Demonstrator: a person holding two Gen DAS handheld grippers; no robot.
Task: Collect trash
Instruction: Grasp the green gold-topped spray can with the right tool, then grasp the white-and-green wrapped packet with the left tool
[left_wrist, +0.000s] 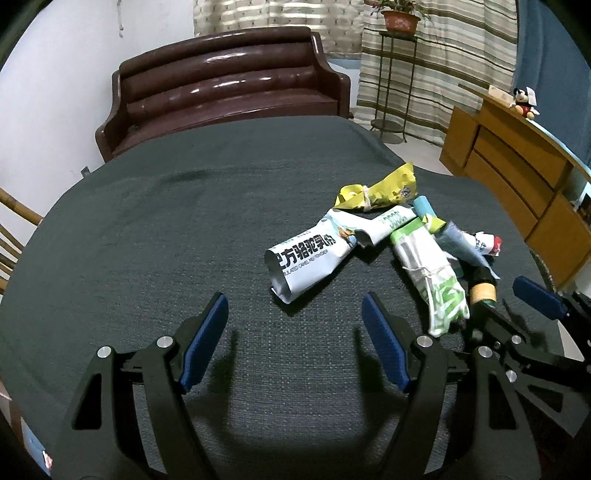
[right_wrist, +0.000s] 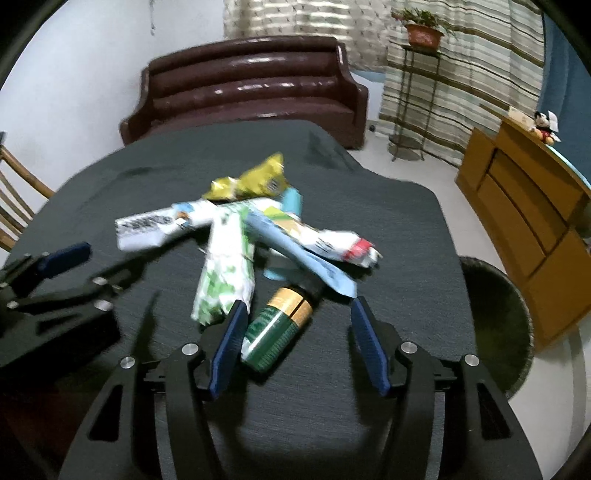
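The trash is a loose heap of crumpled foil-and-paper wrappers with one small green bottle with a gold neck band (right_wrist: 279, 328) at its near edge, all lying on the dark grey cloth-covered table (left_wrist: 147, 221). The bottle looks stiff, smooth and the heaviest piece; it lies on its side and could roll, so its straight body is the likely place to take it, square across its width. The white printed tube-like wrapper (left_wrist: 306, 254), the green-and-white crumpled packet (left_wrist: 436, 284), the yellow twisted packet (left_wrist: 380, 188) and the pale blue-and-white wrapper with a red end (right_wrist: 325, 243) look light, soft and springy; they should crush under the pads and are best pinched at a bunched middle.

The right hand-held gripper (right_wrist: 299, 343) stands half-wide around the bottle: its left pad lies against or just beside the bottle's side, the right pad stays apart, so nothing is clamped. The left hand-held gripper (left_wrist: 293, 339) is spread wide over bare cloth, empty, with the white wrapper just beyond its tips.
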